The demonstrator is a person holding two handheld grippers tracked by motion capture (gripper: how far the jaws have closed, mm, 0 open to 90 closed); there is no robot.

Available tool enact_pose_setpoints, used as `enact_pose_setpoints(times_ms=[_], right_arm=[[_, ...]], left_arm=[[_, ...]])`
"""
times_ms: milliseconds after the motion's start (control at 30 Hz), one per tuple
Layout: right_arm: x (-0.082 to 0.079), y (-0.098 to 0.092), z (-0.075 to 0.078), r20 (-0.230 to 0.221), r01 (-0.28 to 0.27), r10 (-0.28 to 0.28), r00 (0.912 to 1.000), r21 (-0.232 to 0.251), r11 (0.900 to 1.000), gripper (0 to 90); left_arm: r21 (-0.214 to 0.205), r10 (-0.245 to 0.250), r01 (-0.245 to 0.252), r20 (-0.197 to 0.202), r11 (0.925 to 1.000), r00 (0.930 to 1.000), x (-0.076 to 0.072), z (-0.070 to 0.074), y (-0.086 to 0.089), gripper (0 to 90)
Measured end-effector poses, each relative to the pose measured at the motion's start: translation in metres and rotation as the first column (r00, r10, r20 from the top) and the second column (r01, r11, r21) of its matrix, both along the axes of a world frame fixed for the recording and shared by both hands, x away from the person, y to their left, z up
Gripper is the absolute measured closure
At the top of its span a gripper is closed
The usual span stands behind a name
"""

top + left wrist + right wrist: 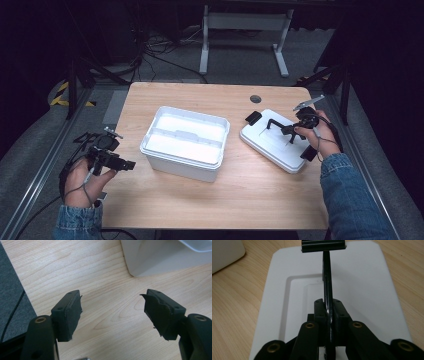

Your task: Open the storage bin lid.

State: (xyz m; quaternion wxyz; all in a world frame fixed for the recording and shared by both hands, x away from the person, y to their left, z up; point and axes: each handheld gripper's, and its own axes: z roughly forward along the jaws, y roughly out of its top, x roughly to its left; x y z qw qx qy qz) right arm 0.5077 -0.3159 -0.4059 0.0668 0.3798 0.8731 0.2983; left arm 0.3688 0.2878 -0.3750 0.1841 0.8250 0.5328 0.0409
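A: Wooden table (210, 200), dark room behind it, desk legs and cables on the floor barely readable. White box (185, 142) sits open mid-table; its inside is blown out, contents can't be made out.

B: Lid?

A: White lid (272, 142) lies flat to the right of the box, apart from it. Right gripper (329, 312) has its jaws clamped on the lid's black handle (327, 277), pads tight on both sides. The right gripper view cuts off the lid's near edge, and the gripper body hides the handle's near end.

B: Left side?

A: Left gripper (112, 310) hangs over bare wood at the table's left edge, jaws wide apart, nothing between them. Only a bottom corner of the box shows in its view. Pad edges look ragged.
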Motion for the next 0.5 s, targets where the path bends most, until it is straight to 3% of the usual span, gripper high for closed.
enact_pose_setpoints(times_ms=[500], right_arm=[[0.001,-0.007,-0.011,-0.045,0.039,-0.039,0.9982,0.001,0.9992,83.6]], left_arm=[[0.006,-0.002,0.002,0.002,1.0000,1.0000,0.000,-0.001,0.000,30.4]])
